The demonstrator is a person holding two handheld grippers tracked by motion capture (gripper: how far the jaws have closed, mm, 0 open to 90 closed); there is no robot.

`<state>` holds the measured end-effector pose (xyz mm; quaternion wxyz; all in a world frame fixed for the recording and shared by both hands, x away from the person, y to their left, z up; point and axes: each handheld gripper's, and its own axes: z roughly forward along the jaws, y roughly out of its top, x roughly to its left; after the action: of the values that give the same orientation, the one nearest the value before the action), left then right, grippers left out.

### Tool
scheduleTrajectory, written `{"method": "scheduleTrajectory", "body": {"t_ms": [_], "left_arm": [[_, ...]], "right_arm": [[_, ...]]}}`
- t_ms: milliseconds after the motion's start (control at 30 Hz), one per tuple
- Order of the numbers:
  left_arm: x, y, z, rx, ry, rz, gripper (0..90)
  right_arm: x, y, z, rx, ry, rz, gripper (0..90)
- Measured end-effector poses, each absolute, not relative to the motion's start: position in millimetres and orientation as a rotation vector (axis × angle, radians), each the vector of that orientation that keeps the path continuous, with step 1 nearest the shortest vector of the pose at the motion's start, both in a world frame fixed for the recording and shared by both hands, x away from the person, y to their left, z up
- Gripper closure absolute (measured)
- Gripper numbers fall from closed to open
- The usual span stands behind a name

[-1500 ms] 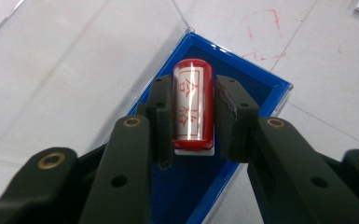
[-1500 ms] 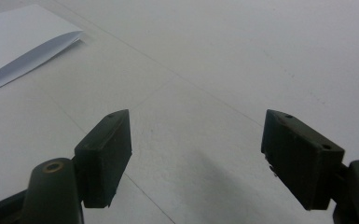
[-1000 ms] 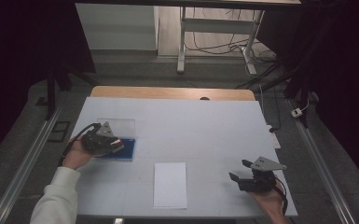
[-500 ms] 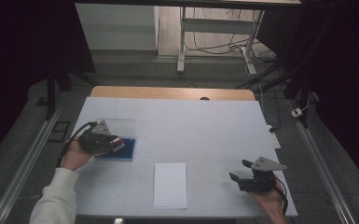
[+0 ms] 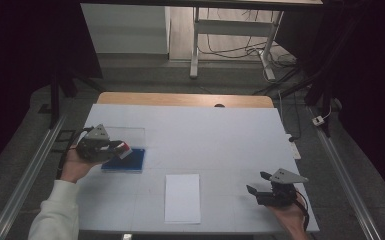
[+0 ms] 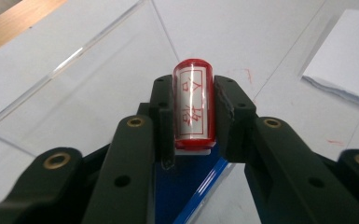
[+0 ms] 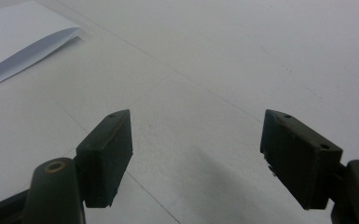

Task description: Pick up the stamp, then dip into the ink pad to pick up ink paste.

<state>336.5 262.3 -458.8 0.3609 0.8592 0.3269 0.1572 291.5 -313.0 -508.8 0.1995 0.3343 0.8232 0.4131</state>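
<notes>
Nearest the desk's front edge, the right tool rests with jaws spread wide, empty, beside a white sheet. Farther left, the left tool clamps a red stamp above a blue ink pad.

Left side: the blue pad and the clear sheet lie by the left tool, low obstacles on the bench.
Middle front: white paper lies flat.
Right side: bare bench around the right tool.
Far half: bare bench, open passage.
</notes>
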Motion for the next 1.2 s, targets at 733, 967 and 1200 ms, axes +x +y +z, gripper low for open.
{"method": "scheduleTrajectory", "body": {"t_ms": [733, 967, 1200], "left_arm": [[328, 269, -439, 2.141, 0.87, 0.457, 70.7], [332, 263, -441, 2.198, 0.876, 0.435, 70.7], [345, 256, -451, 2.292, 0.919, 0.399, 70.8]], "right_arm": [[292, -311, -510, 0.936, 2.309, 1.151, 24.9], [292, -311, -509, 0.941, 2.304, 1.16, 24.9], [292, -311, -509, 0.935, 2.313, 1.15, 24.9]]}}
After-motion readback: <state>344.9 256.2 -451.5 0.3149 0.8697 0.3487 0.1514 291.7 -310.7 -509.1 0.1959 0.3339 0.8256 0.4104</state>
